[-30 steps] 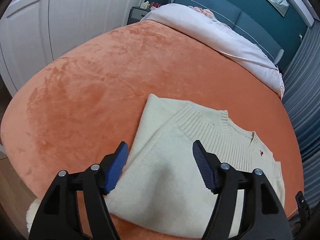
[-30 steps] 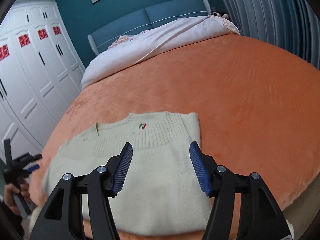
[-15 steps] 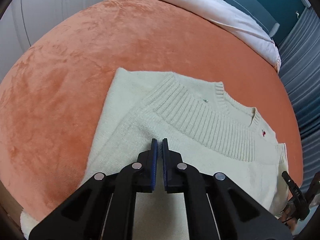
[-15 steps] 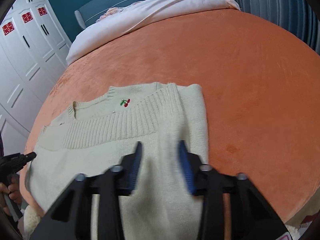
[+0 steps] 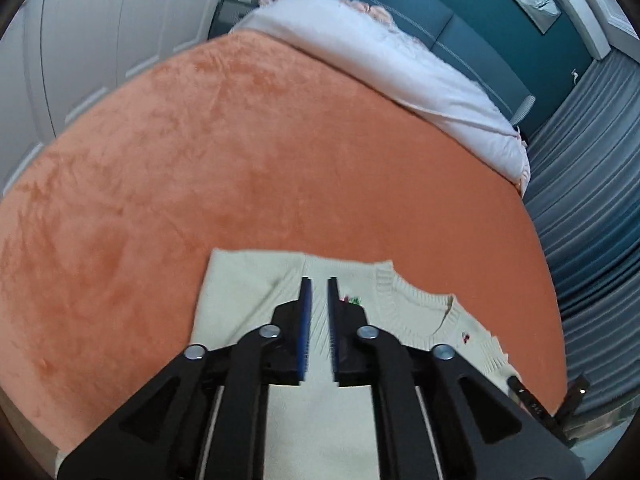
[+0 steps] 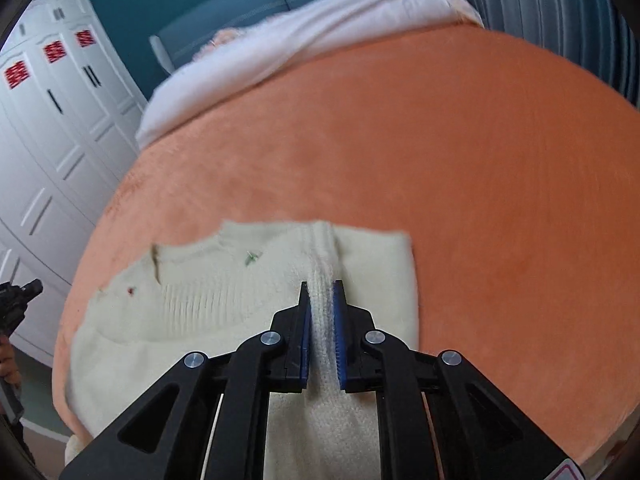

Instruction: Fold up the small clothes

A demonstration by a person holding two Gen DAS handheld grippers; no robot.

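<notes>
A cream knit sweater (image 5: 240,296) with a small cherry emblem lies on the orange bed cover, sleeves folded in. My left gripper (image 5: 318,284) is shut on a pinched ridge of the sweater's knit and holds it lifted. In the right wrist view the sweater (image 6: 192,304) shows too. My right gripper (image 6: 321,286) is shut on a raised ridge of its ribbed knit. Both hold the near part of the sweater up over its neckline end.
The orange plush cover (image 5: 280,152) spreads far beyond the sweater. A white duvet (image 5: 384,64) lies at the headboard end. White wardrobes (image 6: 52,120) stand on the left side, grey curtains (image 5: 592,208) on the right.
Both grippers went from open above the sweater to shut on its knit. They have lifted the near part and carried it toward the neckline.
</notes>
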